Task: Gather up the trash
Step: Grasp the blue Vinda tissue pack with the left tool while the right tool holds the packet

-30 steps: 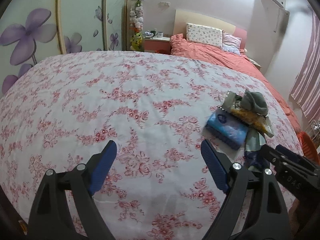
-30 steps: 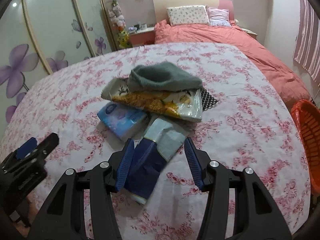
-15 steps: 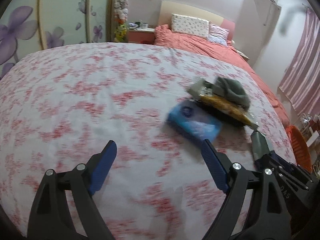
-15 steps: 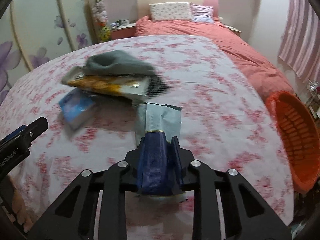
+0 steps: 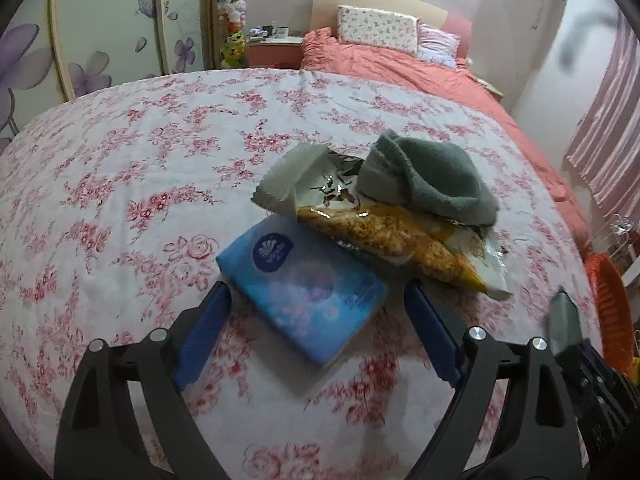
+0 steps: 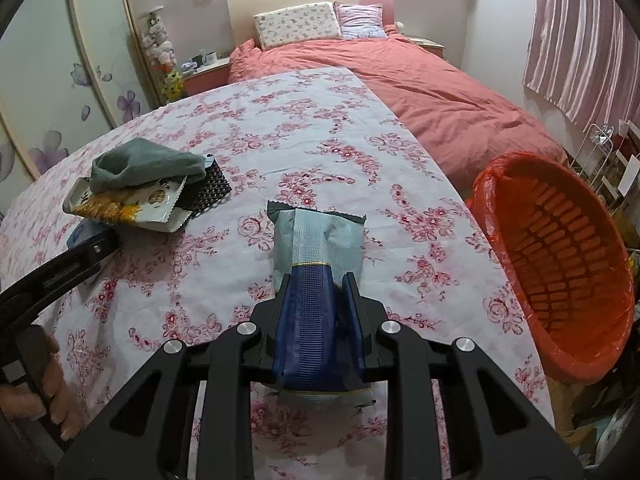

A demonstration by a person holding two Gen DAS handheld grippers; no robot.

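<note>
1 wrapper (image 6: pixel 318 252) clamped in right gripper (image 6: pixel 316 312).

We could see only part of the blue tissue pack (image 5: pixel 304 292) from the right wrist, the left gripper (image 5: pixel 316 320) covering most of it. The grey cloth (image 6: pixel 144 166) hid the upper part of the yellow snack wrapper (image 6: pixel 128 204), and both buried most of a black mesh piece (image 6: pixel 210 192). The orange basket (image 6: pixel 560 276) ran off the frame's right edge. The blue-grey packet (image 6: pixel 316 280) appeared from the left wrist as a blurred sliver.
</note>
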